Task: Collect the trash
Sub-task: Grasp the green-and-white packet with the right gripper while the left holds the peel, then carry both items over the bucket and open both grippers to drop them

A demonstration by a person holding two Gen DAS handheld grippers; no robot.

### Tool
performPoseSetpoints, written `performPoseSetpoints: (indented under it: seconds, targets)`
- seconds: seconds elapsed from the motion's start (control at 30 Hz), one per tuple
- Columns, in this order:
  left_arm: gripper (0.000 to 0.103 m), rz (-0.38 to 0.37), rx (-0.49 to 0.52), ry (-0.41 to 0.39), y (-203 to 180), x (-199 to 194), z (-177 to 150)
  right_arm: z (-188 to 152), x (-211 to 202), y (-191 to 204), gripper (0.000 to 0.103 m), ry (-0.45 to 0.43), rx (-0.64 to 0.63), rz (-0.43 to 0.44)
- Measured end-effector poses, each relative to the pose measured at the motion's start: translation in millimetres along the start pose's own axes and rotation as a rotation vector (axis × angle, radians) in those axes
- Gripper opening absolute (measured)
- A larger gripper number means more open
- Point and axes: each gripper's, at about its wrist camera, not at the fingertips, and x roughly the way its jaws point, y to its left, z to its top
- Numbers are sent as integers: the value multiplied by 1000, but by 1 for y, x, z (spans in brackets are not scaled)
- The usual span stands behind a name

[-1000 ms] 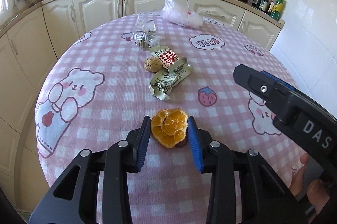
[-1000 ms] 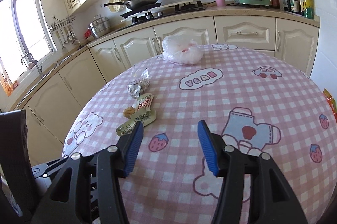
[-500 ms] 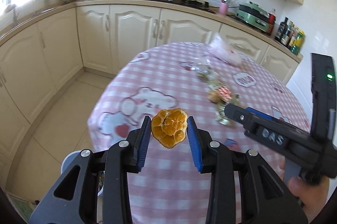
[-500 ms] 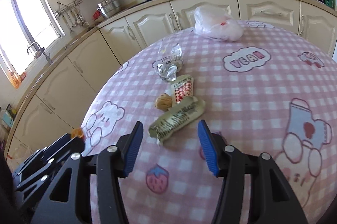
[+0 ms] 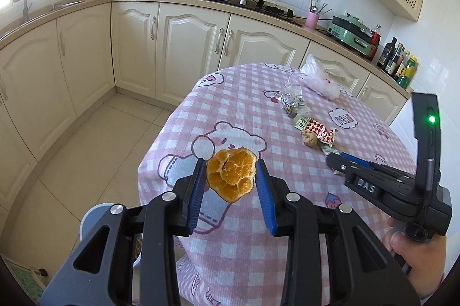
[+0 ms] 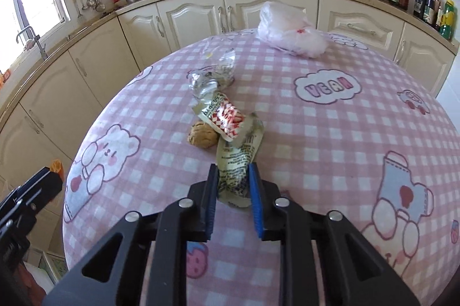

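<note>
While the left gripper [image 5: 231, 180] holds a piece of orange peel [image 5: 231, 175] tight between its two blue pads, it hangs in the air over the edge of the round table [image 5: 247, 110]. The peel is up off the pink checked cloth, with the floor [image 5: 86, 139] showing below on the left. A bit of a pale round bin [image 5: 95, 219] peeks out under this gripper, by the table's side.

The right gripper [image 6: 232, 192] is low over the table, and its jaws are closing. A long greenish wrapper [image 6: 237, 162] lies flat on the cloth with its near end between the two blue pads, and the pads look to be right against its sides. A person's hand [image 5: 417, 257] holds this gripper from below.

Just past the greenish wrapper is a red and white checked wrapper [image 6: 227, 116], touching it. A brown lump of food [image 6: 202, 135] sits beside those two. A bit farther back is a crumpled clear and silver wrapper [image 6: 212, 77]. Near the far edge of the table lies a puffy white plastic bag [image 6: 289, 31], well apart from the rest.
</note>
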Motion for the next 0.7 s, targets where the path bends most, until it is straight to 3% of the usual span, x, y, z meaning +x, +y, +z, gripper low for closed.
performPoseSetpoints:
  seconds: [0.37, 0.53, 0.7]
  targets:
    - [33, -20, -7, -27, 2, -16, -2, -9, -57, -5, 19, -133, -16, -42]
    - [33, -25, -24, -46, 6, -25, -2, -6, -75, 4, 19, -170, -27, -14]
    - [33, -15, -39, -66, 17, -37, -4, -6, -78, 40, 19, -171, -82, 56]
